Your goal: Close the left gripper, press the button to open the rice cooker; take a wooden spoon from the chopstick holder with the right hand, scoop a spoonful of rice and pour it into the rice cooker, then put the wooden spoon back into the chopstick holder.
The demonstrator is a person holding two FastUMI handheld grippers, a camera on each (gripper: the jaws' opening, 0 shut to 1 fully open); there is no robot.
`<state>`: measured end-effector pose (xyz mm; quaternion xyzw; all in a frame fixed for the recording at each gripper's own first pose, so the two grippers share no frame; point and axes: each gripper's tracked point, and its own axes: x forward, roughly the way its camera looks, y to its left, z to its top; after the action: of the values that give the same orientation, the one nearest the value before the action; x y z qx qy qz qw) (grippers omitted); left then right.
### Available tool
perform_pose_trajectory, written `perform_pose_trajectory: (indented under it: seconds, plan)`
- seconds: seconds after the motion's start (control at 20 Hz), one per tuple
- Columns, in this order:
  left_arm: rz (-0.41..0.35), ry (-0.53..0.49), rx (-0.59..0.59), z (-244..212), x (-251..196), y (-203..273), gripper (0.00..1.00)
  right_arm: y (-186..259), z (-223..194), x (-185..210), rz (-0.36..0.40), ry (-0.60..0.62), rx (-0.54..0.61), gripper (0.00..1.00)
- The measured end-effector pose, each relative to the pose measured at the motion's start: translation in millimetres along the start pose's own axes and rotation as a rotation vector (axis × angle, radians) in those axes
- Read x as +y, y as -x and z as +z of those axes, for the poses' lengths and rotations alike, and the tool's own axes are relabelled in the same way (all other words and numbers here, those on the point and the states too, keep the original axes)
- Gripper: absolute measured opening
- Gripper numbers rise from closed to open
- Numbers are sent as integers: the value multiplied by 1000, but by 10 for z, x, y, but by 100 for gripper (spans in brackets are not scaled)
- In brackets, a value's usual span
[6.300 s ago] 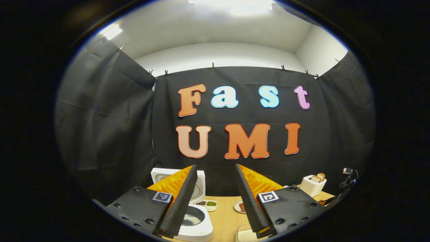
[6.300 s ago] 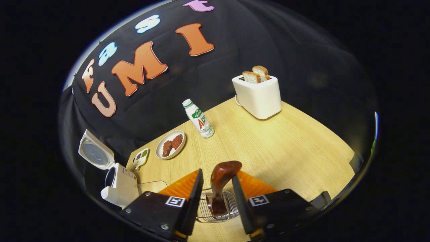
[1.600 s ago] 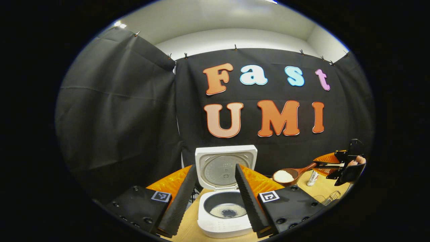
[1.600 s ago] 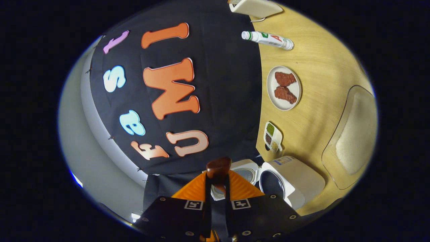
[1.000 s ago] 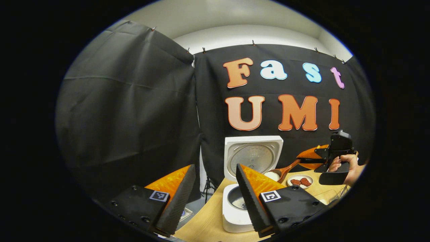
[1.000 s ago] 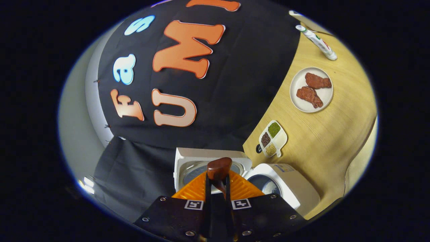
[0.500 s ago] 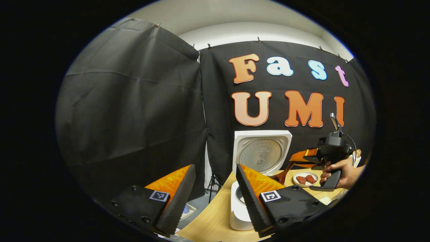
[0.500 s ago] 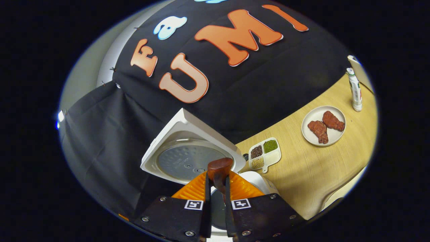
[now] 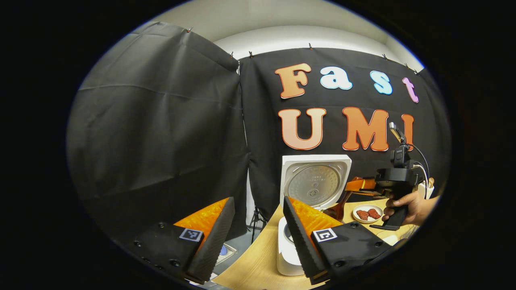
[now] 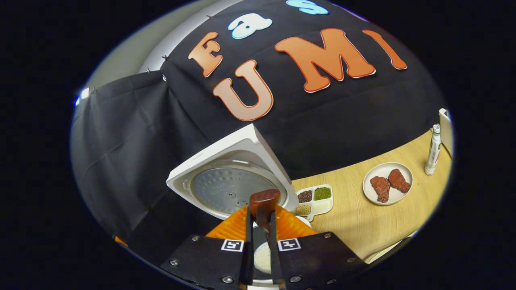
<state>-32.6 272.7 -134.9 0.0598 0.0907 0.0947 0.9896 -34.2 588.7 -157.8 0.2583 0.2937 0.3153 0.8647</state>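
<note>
Since the frame half a second back, my right gripper (image 10: 258, 241) has rolled closer to level over the rice cooker (image 10: 231, 187), and white rice now shows in the gap between its fingers. The jaws are clamped on the wooden spoon (image 10: 263, 206), both fingers pressing its dark handle. In the left gripper view the spoon (image 9: 338, 208) runs lengthwise from the right gripper (image 9: 365, 184) down toward the cooker's pot, bowl end lowest, beside the raised lid. The spoon is dark reddish-brown and glossy. A hand (image 9: 409, 201) grips the right gripper's handle, held above the table (image 10: 363, 225) to the right of the cooker (image 9: 312, 185). My left gripper (image 9: 256, 237) stands with jaws apart, holding nothing, in front of the cooker's left corner. The cooker is white, lid upright.
</note>
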Motion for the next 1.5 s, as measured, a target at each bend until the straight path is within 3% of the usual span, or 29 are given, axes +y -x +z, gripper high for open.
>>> perform_pose_trajectory:
  seconds: [0.4, 0.8, 0.95, 1.05, 1.25, 1.5]
  plan:
    - [-4, -12, -6, 26, -52, 13, 84, 129, 124, 330, 60, 251, -89, 16]
    - [-3, -24, -14, 63, -75, 40, 84, 412, 40, 824, 185, 696, -170, 16]
    - [-7, -32, -25, 106, -136, 96, 84, 548, 1, 938, 223, 789, -185, 16]
    - [-8, -37, -34, 134, -175, 107, 84, 532, 33, 922, 235, 763, -185, 16]
    - [-19, -46, -39, 178, -286, 166, 87, 698, 196, 854, 225, 577, -181, 16]
    - [-32, -46, -38, 208, -515, 174, 87, 1089, 699, 287, 168, 313, -206, 17]
